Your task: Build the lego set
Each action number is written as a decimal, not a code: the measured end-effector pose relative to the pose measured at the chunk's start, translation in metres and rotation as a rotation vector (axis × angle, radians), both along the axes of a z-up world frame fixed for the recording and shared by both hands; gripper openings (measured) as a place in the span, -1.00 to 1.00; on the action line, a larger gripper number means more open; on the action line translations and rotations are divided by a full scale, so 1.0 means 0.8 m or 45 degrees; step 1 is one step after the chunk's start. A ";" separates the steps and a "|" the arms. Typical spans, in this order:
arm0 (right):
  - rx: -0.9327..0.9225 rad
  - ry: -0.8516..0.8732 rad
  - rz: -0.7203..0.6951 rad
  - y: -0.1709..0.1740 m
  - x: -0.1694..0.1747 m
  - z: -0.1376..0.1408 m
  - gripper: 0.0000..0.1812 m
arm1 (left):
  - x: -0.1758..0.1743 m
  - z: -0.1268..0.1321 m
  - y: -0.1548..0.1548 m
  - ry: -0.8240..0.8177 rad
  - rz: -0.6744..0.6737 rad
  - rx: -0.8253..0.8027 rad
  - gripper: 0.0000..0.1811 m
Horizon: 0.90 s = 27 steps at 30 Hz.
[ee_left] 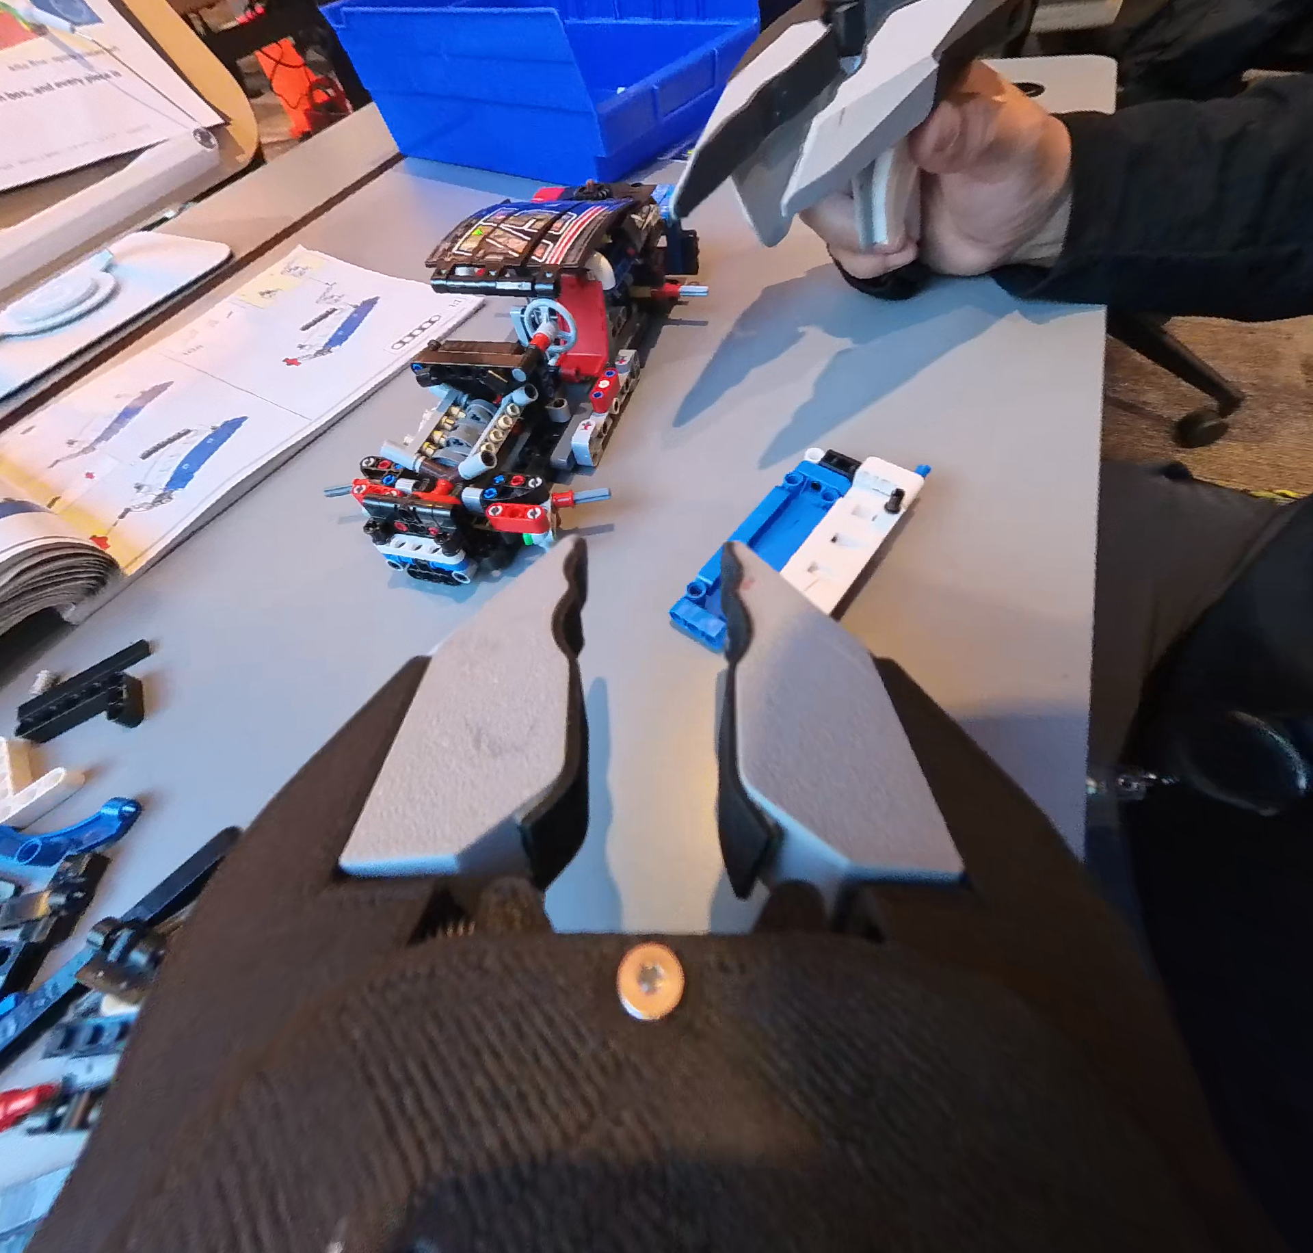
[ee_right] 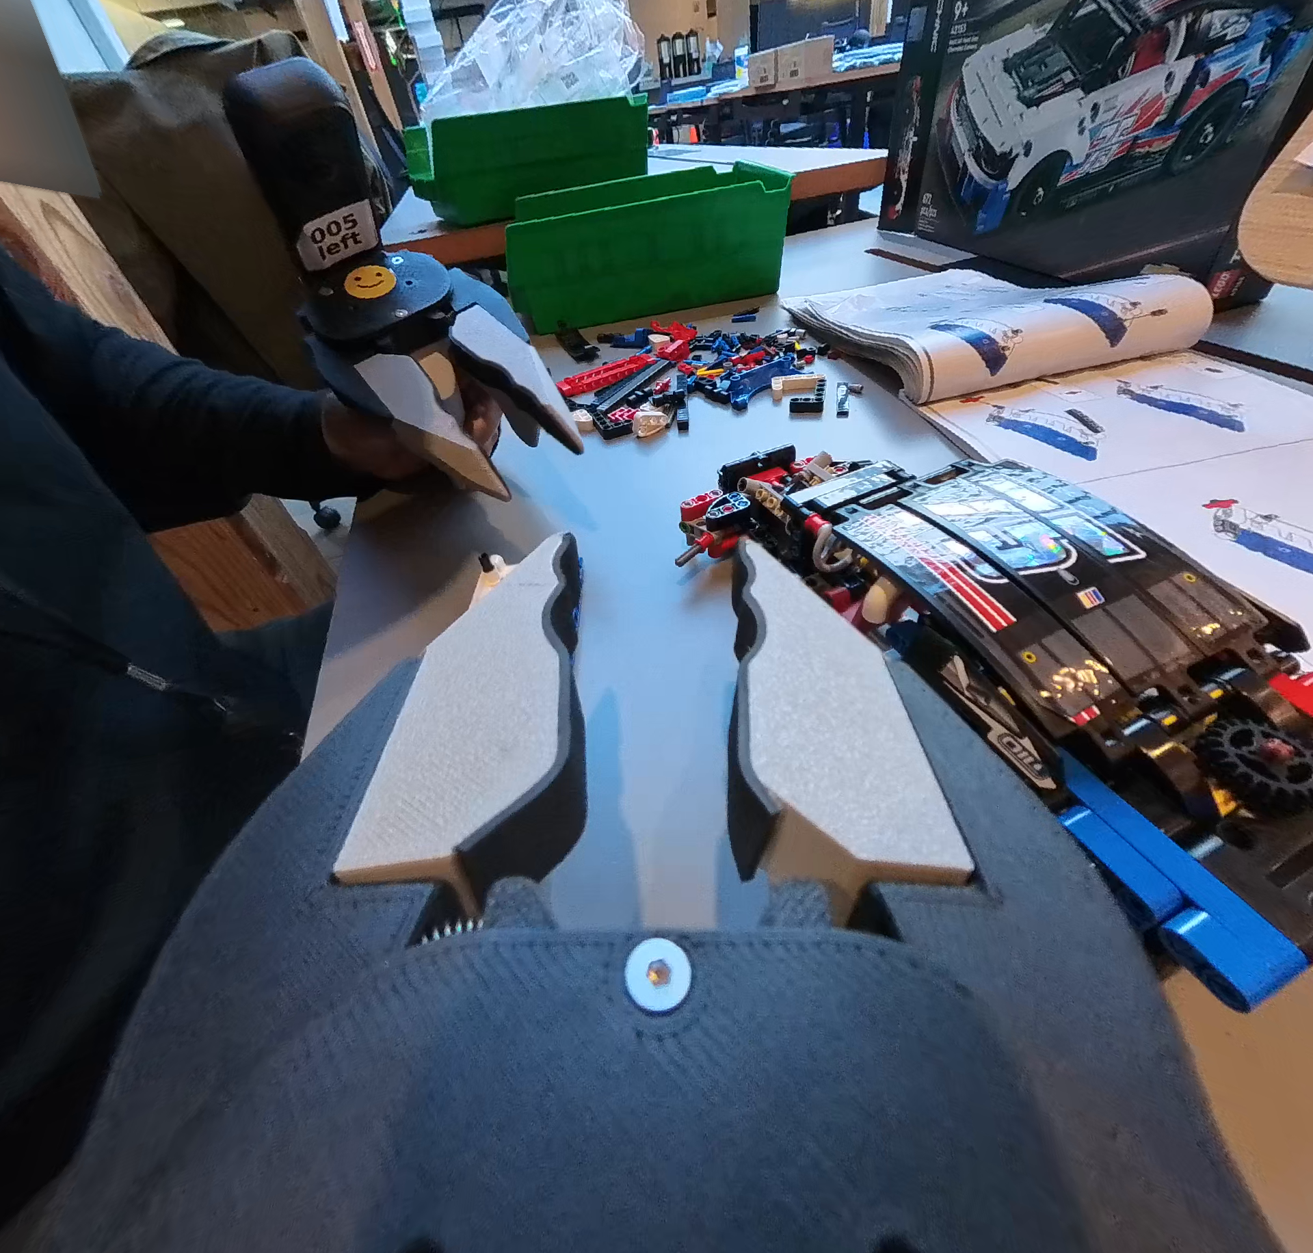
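Left claw (ee_left: 654, 579), fingers spread and empty, above the grey tabletop (ee_left: 888, 380). Partly built lego car (ee_left: 519, 394) ahead and to its left; blue-and-white panel assembly (ee_left: 803, 544) just ahead to its right, partly hidden by the right finger. Right claw (ee_right: 657, 565), likewise spread and empty, with the car just to its right. Loose lego pieces (ee_right: 703, 373) farther ahead; open instruction booklet (ee_right: 1137, 423) beyond the car.

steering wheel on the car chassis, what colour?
Light grey steering wheel, set against a red panel on the car chassis. Best in the left wrist view.
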State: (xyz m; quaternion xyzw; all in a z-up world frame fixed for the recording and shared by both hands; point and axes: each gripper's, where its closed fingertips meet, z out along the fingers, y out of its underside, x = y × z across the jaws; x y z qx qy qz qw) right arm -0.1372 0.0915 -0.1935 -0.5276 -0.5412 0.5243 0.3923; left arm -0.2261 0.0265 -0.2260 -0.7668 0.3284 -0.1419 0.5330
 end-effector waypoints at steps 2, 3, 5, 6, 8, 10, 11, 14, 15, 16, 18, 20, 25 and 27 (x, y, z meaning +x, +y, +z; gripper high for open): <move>0.007 0.005 -0.005 0.000 0.000 0.001 -0.55 | -0.003 0.000 0.001 0.021 0.027 0.020 -0.63; 0.006 0.005 -0.005 0.000 0.001 0.001 -0.55 | -0.005 0.000 0.001 0.031 0.043 0.026 -0.63; 0.003 0.017 -0.010 0.001 0.001 0.002 -0.54 | -0.008 0.001 -0.001 0.042 0.065 0.038 -0.63; 0.003 0.025 -0.012 0.001 0.002 0.003 -0.54 | -0.008 0.001 -0.004 0.040 0.072 0.042 -0.64; 0.004 0.036 -0.015 0.002 0.003 0.005 -0.54 | -0.009 0.003 -0.012 0.026 0.084 0.043 -0.65; 0.003 0.031 -0.013 0.002 0.003 0.004 -0.54 | -0.010 0.005 -0.023 0.007 0.096 0.048 -0.65; 0.000 0.024 -0.012 0.001 0.002 0.003 -0.54 | -0.011 0.006 -0.029 -0.003 0.099 0.047 -0.66; -0.013 0.009 -0.008 0.002 0.001 0.001 -0.54 | -0.017 0.008 -0.045 -0.043 0.127 0.022 -0.65; -0.020 0.009 -0.008 0.003 0.001 0.001 -0.54 | -0.020 0.008 -0.050 -0.063 0.136 0.010 -0.65; -0.026 0.011 -0.008 0.003 0.001 0.002 -0.54 | -0.023 0.008 -0.055 -0.077 0.143 0.000 -0.65; -0.032 0.018 -0.010 0.004 0.001 0.003 -0.54 | -0.025 0.008 -0.065 -0.072 0.136 0.001 -0.64; -0.031 0.021 -0.011 0.004 0.002 0.003 -0.54 | -0.027 0.007 -0.071 -0.031 0.134 0.025 -0.64; -0.017 0.009 -0.012 0.003 0.001 0.001 -0.54 | -0.034 0.004 -0.076 0.003 0.151 0.024 -0.65; -0.016 0.010 -0.014 0.003 0.001 0.001 -0.54 | -0.043 0.004 -0.077 0.003 0.178 0.018 -0.66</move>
